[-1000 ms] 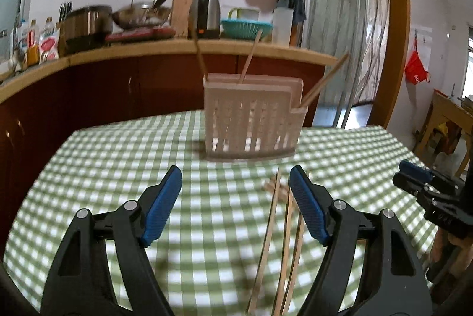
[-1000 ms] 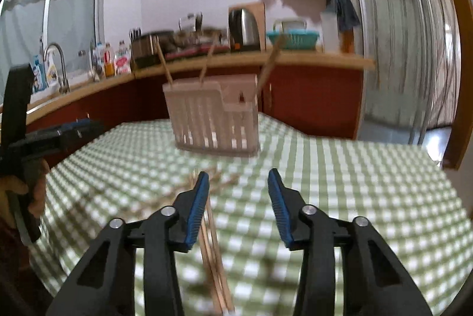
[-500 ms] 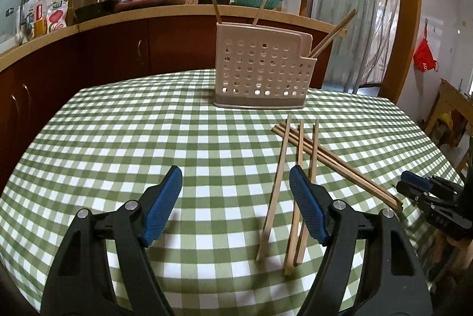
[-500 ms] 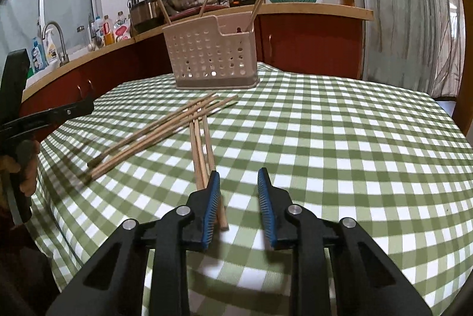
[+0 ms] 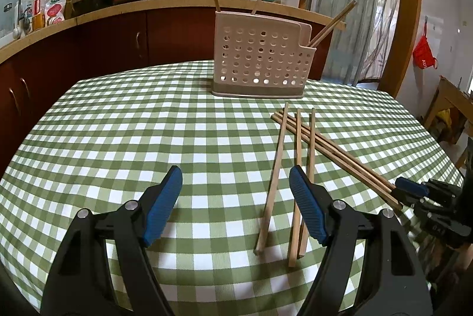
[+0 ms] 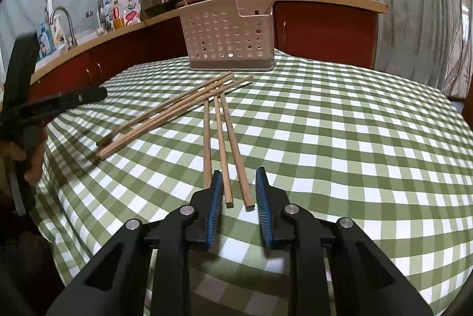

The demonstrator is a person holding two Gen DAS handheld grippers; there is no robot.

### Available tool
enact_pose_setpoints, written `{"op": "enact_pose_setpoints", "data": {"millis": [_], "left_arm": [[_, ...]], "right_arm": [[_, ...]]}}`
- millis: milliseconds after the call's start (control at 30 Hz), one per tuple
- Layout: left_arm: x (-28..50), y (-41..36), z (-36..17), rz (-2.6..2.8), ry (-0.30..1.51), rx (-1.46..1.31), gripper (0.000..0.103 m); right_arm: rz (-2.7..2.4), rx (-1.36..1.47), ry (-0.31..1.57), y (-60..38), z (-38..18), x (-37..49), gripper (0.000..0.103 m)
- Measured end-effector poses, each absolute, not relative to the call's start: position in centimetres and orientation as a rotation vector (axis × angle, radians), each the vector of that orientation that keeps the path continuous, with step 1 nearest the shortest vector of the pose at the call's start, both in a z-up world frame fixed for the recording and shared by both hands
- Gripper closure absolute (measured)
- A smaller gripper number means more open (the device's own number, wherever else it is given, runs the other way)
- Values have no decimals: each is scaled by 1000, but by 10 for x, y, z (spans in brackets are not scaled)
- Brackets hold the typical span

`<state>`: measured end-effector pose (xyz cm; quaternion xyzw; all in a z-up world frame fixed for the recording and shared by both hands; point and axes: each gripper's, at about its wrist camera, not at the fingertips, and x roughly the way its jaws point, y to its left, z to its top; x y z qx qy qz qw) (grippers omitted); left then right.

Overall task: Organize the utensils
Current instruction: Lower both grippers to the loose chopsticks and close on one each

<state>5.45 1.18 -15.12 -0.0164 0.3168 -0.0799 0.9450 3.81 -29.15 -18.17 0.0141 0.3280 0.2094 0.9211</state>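
Several wooden chopsticks lie crossed on the green checked tablecloth (image 5: 124, 138). Three of them (image 6: 224, 144) point at my right gripper (image 6: 239, 183). Its jaws are closing, with two stick ends between the pads, which do not press on them; the third stick (image 6: 207, 144) lies just outside the left finger. My left gripper (image 5: 235, 177) stands wide open low over the cloth. One stick (image 5: 273, 177) ends between its fingers and two more (image 5: 298, 144) run behind the right finger. A beige perforated holder (image 5: 260, 61) at the far side holds a few upright chopsticks.
A kitchen counter (image 5: 147, 5) with pots, a kettle and bottles runs behind the table. The table edge (image 6: 428, 271) curves round close on the right. In the right wrist view a hand (image 6: 32, 156) holds the left gripper (image 6: 74, 100) at the left edge.
Both grippers have come down toward the cloth and tilted lower. The right jaws have narrowed around the chopstick ends. The left jaws keep the same width.
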Motion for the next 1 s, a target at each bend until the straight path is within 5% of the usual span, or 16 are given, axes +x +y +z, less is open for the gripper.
{"op": "enact_pose_setpoints", "data": {"millis": [567,833,1000], "left_arm": [[49,10,-169,-195,707,-36,37],[52,0,-186,-218,781,-8,60],[48,-6,-187,-222,776,5,75]], "right_arm": [[397,29,668,-298,-181,40,80],[409,12,677,-293,-184,41,81],[403,7,673,-290,-184,41,92]]}}
